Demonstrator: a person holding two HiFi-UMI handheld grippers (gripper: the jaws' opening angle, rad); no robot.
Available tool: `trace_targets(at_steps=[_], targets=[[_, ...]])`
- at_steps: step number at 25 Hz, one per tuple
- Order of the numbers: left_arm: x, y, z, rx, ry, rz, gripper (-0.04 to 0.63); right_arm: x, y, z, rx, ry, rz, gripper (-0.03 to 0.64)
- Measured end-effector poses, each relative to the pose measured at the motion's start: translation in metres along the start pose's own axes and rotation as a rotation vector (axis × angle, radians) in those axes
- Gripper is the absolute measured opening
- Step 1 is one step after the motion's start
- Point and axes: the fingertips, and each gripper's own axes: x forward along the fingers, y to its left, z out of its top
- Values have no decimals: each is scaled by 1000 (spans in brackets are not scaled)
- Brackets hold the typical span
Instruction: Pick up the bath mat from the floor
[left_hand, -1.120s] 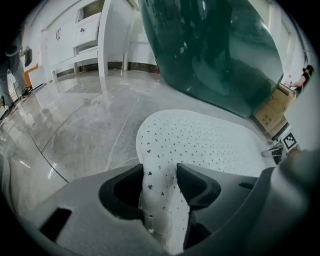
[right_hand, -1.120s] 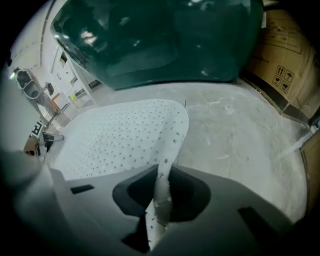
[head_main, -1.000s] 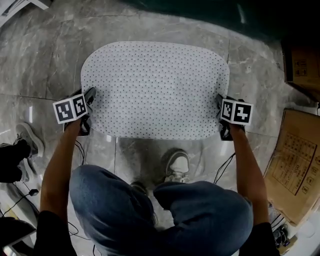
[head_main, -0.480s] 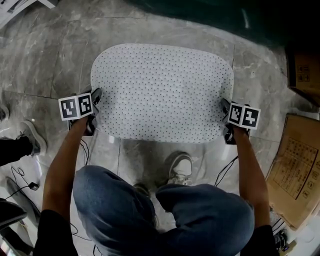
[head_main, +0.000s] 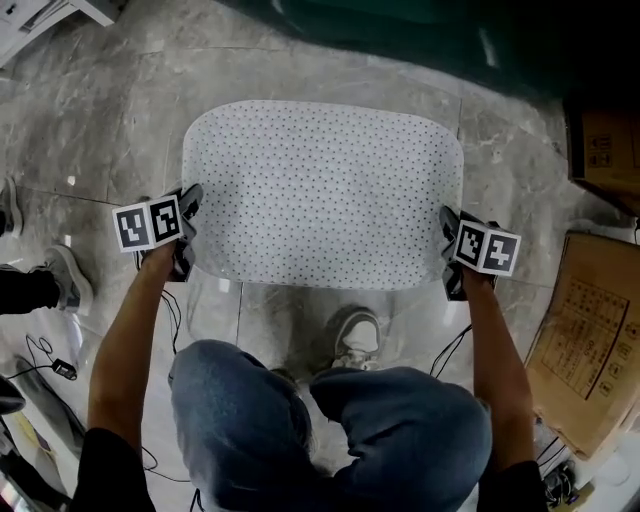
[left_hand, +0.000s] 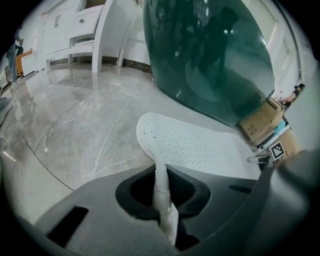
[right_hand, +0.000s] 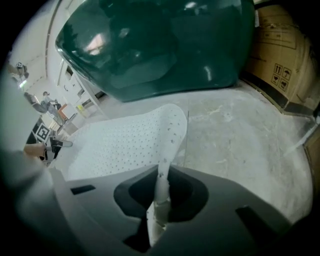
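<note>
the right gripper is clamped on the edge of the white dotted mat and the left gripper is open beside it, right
Not quite. The left gripper is not open: the left gripper view shows its jaws shut on the edge of the bath mat, with the white edge pinched between them. The right gripper is clamped on the opposite edge, as you said.

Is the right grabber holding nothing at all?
No, the right gripper is shut on the edge of the white dotted bath mat, which runs up between its jaws.
</note>
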Motion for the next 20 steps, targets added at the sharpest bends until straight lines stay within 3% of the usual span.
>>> trace_targets(at_steps=[20], targets=[[-134,-106,88,20,-25,-59,32,-145,65,81,11,-50,69,23]])
